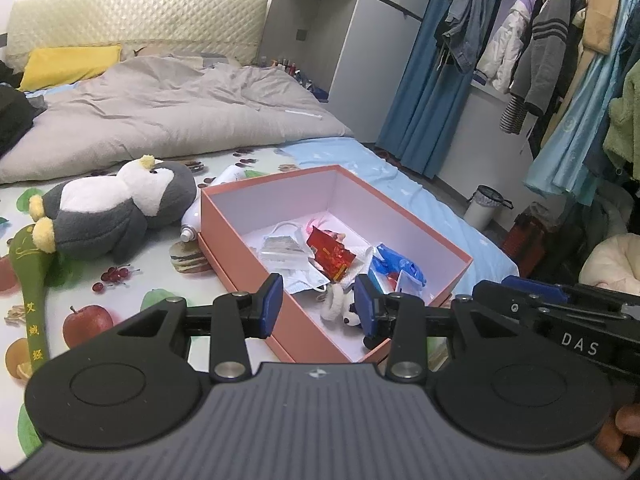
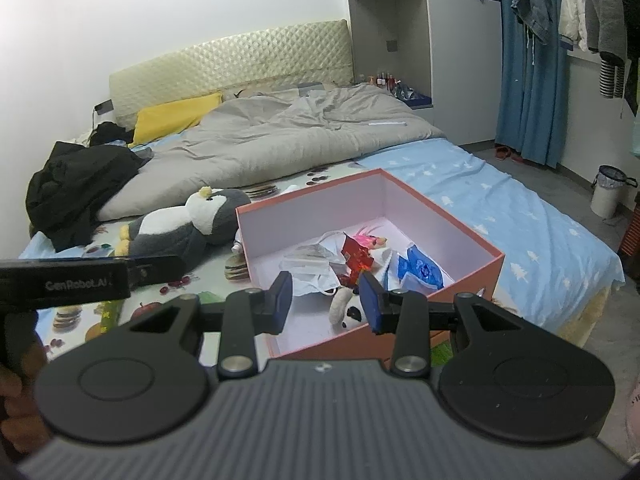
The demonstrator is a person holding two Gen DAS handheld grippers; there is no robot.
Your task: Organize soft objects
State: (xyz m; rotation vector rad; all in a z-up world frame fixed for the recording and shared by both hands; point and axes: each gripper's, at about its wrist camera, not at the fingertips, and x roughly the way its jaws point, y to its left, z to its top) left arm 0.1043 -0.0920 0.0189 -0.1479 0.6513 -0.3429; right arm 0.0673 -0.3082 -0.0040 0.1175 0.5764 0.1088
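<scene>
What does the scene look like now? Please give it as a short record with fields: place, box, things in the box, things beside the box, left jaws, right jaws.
place: a bed with a fruit-print sheet
box: pink box, open, no lid on it
things in the box: face masks, red packet, blue packet, small panda toy
things beside the box: penguin plush lying to its left; white bottle against the box wall
left jaws: left gripper open, holding nothing
right jaws: right gripper open, holding nothing
</scene>
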